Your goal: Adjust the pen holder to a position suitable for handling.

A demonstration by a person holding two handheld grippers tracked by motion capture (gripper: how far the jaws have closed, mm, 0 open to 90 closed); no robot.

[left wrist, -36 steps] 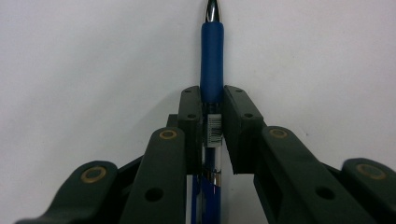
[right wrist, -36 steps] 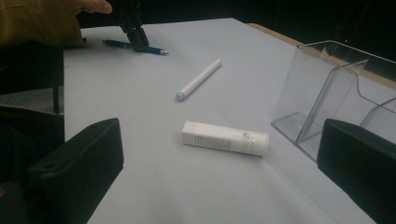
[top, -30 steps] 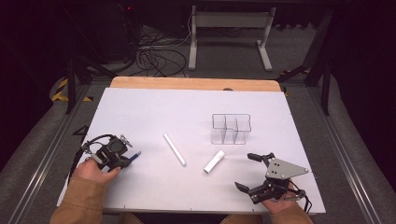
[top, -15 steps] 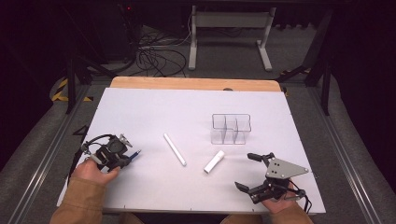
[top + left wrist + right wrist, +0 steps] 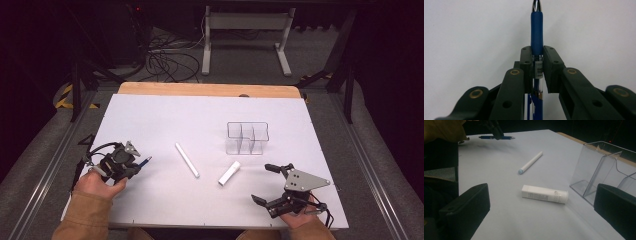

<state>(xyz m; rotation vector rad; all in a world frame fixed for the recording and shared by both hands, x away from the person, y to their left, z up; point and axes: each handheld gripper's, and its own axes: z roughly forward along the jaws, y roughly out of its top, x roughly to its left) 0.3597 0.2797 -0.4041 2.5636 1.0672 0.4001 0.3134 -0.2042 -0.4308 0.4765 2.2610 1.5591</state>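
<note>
We see our left claw (image 5: 537, 62) clamped on the pen (image 5: 537, 32) at mid-barrel, the blue grip and silver tip jutting out past the pads, just above the table (image 5: 200, 115) near its left edge. Our right claw (image 5: 270, 184) gapes wide, holding nothing.

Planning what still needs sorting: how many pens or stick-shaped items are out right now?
3: a blue pen clamped in the left tongs, a long white pen mid-table, a short white tube near the clear organizer.
</note>
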